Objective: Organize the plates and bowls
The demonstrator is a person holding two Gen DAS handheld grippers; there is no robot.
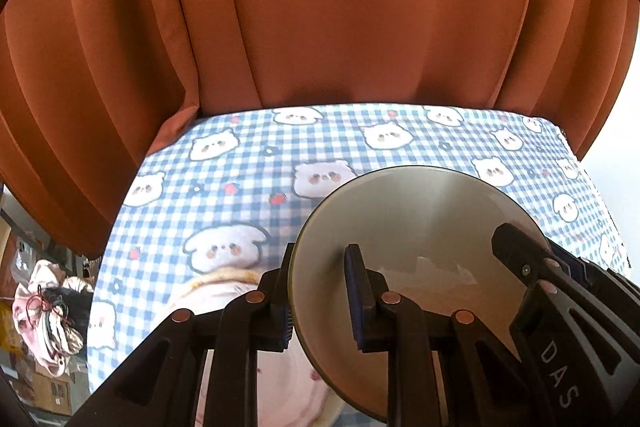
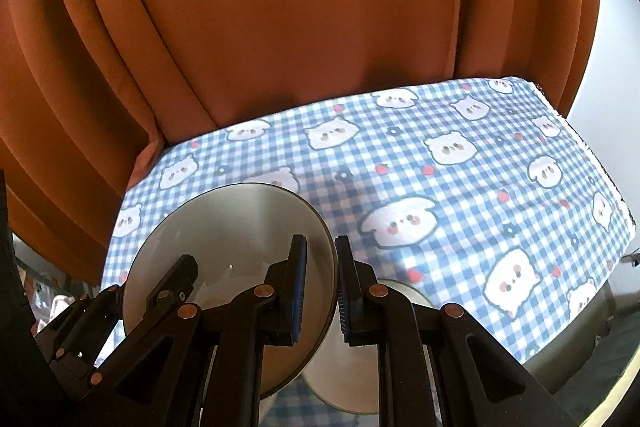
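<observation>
A shiny steel bowl (image 1: pixel 416 227) is held above the table between both grippers. My left gripper (image 1: pixel 320 291) is shut on its left rim, one finger inside and one outside. My right gripper (image 2: pixel 322 287) is shut on its right rim; the bowl also shows in the right wrist view (image 2: pixel 236 227). The right gripper's finger (image 1: pixel 520 251) shows at the bowl's right side in the left wrist view. Below the bowl, a pink and white dish (image 1: pixel 224 283) lies on the table, and a white dish (image 2: pixel 400 287) shows under the right gripper.
The table carries a blue and white checked cloth with bear faces (image 1: pixel 248 187), also in the right wrist view (image 2: pixel 460 187). An orange curtain (image 1: pixel 320 7) hangs right behind the table. Clutter (image 1: pixel 48 315) sits off the table's left edge.
</observation>
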